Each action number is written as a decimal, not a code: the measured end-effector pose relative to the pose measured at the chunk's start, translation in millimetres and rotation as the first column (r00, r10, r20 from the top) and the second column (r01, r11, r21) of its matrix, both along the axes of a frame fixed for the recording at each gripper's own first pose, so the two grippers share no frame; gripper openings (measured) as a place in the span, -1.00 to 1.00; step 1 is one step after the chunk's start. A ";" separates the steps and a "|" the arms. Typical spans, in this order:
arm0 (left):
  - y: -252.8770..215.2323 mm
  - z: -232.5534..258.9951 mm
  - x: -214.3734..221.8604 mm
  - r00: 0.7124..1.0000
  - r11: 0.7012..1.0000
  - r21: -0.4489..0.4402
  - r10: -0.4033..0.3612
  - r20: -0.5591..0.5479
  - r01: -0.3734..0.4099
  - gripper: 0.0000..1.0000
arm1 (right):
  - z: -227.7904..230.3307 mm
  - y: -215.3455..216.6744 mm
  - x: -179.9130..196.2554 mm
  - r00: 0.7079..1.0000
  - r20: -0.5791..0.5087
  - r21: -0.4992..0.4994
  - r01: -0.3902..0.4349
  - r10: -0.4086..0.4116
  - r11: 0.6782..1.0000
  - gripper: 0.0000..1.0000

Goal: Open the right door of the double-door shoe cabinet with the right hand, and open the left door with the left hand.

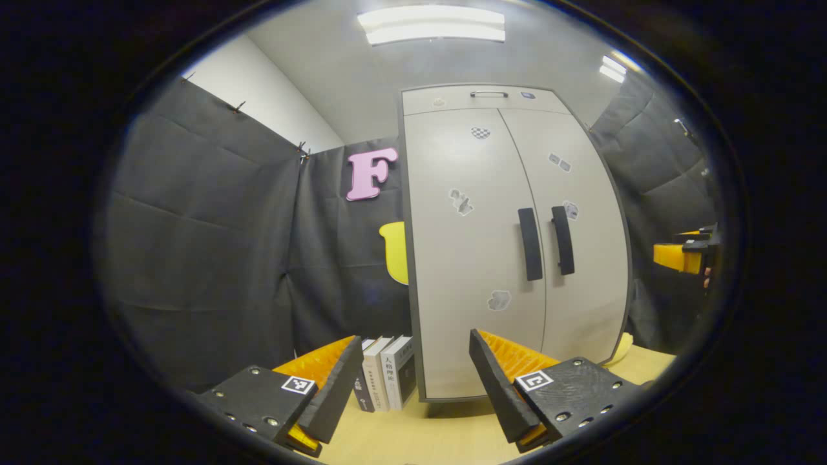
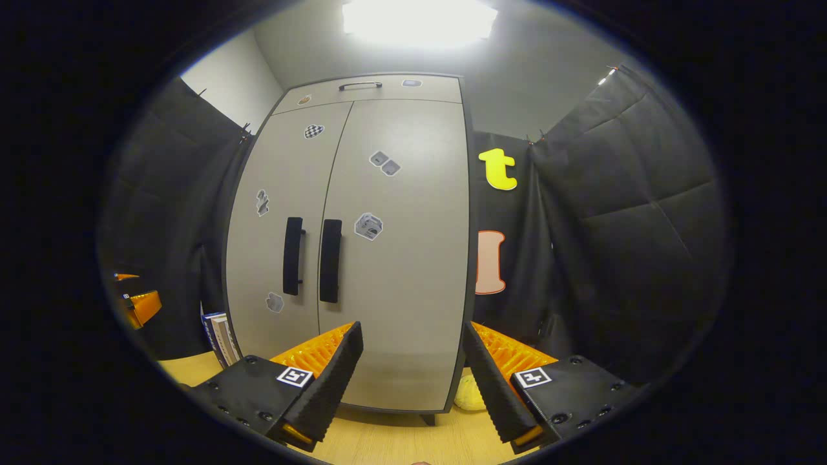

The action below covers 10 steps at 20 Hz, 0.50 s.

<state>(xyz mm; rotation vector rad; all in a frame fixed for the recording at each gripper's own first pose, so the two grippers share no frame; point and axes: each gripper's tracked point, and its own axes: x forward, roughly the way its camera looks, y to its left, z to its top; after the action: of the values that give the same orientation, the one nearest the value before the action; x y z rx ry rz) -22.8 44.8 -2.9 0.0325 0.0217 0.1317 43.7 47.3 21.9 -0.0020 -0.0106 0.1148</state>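
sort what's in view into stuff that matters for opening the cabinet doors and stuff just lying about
Job: grey double-door shoe cabinet, black right door handle, black left door handle, left tongs, right tongs.

Lying about: upright books, yellow soft object, wooden table.

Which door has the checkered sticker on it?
The left door. Its checkered sticker sits near the top; the right door has other stickers, none checkered.
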 end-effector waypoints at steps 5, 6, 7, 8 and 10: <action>30.4 -5.0 -15.1 0.997 0.997 0.021 0.073 -0.016 -0.073 0.97 | 16.0 32.4 25.9 0.999 0.008 0.011 -0.050 0.050 0.999 0.95; 37.1 -5.4 -18.3 0.996 0.996 0.023 0.088 -0.020 -0.087 0.92 | 18.9 39.9 30.7 0.998 0.010 0.010 -0.062 0.062 0.998 0.95; 43.2 -6.6 -21.6 0.995 0.995 0.025 0.102 -0.023 -0.101 0.97 | 22.5 47.8 35.7 0.997 0.012 0.007 -0.072 0.072 0.997 0.95; 49.1 -6.9 -23.4 0.993 0.993 0.026 0.115 -0.026 -0.114 0.87 | 24.5 54.5 40.0 0.997 0.014 0.004 -0.081 0.081 0.997 0.95; 61.2 -9.6 -29.3 0.989 0.989 0.027 0.143 -0.032 -0.143 0.92 | 30.7 68.8 48.8 0.995 0.020 0.008 -0.098 0.098 0.995 0.95</action>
<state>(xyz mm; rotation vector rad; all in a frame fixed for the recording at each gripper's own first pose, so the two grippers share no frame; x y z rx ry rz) -52.1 106.1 -12.5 0.0574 0.0563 0.2749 92.5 116.0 52.7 0.0067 -0.0312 0.2130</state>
